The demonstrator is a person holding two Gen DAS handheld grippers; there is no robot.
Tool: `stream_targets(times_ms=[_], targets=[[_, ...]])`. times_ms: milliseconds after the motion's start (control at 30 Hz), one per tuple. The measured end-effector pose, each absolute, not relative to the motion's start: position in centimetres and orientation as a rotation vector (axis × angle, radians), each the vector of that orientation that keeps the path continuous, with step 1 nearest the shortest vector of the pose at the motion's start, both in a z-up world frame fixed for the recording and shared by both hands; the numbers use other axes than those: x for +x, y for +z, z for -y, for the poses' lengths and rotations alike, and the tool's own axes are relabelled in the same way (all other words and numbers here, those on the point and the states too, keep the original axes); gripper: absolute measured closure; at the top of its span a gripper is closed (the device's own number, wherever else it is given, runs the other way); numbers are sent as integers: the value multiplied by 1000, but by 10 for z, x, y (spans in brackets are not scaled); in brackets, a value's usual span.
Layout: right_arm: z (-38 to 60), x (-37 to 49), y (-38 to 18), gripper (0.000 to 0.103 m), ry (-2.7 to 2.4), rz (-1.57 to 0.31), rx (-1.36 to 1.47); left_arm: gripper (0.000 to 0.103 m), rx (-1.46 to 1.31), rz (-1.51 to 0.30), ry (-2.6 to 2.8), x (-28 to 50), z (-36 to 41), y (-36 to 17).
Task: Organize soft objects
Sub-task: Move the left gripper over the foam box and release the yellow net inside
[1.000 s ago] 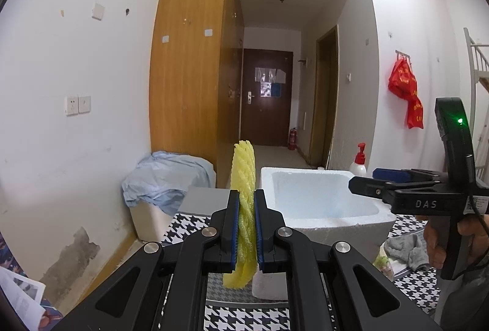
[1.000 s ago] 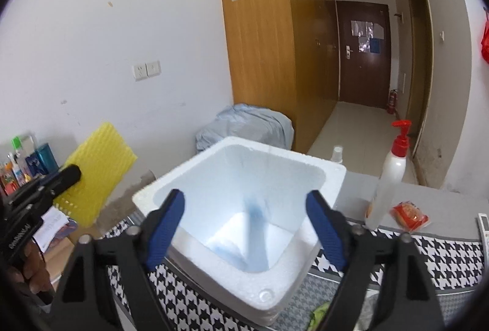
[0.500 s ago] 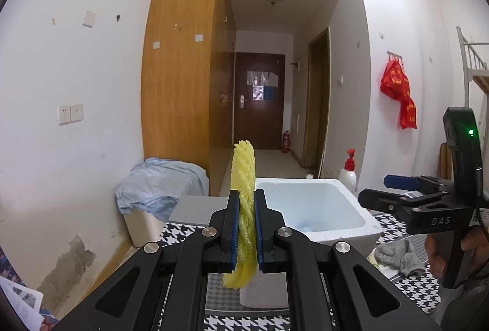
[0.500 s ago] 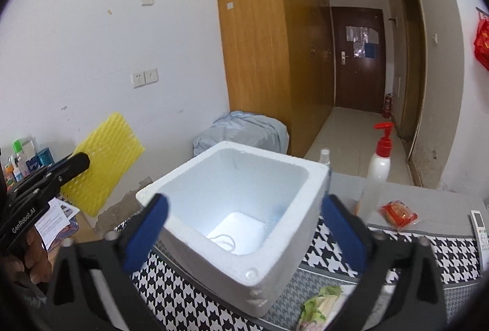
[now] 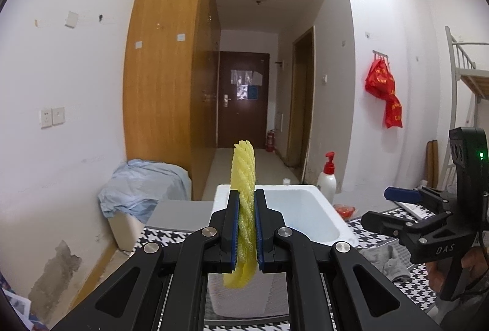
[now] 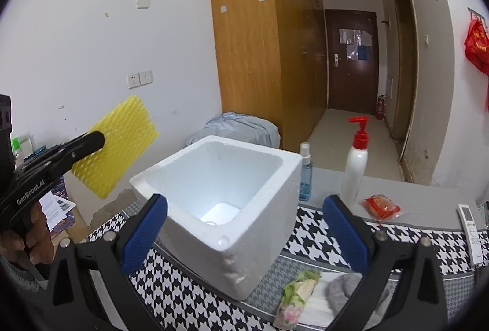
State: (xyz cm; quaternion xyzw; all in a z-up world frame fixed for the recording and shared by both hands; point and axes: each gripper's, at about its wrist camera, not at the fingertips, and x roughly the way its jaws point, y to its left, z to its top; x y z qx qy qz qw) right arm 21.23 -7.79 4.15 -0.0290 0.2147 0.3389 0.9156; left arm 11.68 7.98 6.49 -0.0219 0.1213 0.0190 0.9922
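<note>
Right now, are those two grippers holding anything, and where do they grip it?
The left gripper is shut on the yellow foam net, clamped near its lower end, with most of it sticking out beyond the pads. The right gripper is open and holds nothing.

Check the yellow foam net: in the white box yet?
Out. The yellow foam net hangs clamped in the left tool, beside the white foam box.

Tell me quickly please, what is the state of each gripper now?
Left gripper: shut on the yellow foam net, held up in the air.
Right gripper: open wide, nothing between its fingers.
</note>
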Motion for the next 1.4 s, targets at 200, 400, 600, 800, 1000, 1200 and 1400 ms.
stream_targets(times_ms=[200, 400, 600, 800, 1000, 1200, 1400], targets=[[89, 214, 39, 0, 675, -448, -56, 94, -40, -259, 11, 128, -71, 66], [104, 217, 39, 0, 644, -449, -34, 94, -37, -292, -7, 144, -65, 67], [117, 216, 38, 0, 620, -444, -18, 94, -28, -327, -22, 160, -58, 65], [132, 217, 39, 0, 584, -437, -1, 94, -18, -357, -43, 173, -50, 62], [138, 211, 37, 0, 563, -424, -22, 94, -22, -407, -49, 188, -46, 57], [143, 207, 35, 0, 564, -415, -25, 93, -13, -433, -45, 197, -42, 55], [150, 206, 33, 0, 545, -420, -15, 83, 1, -447, -56, 204, -39, 55]])
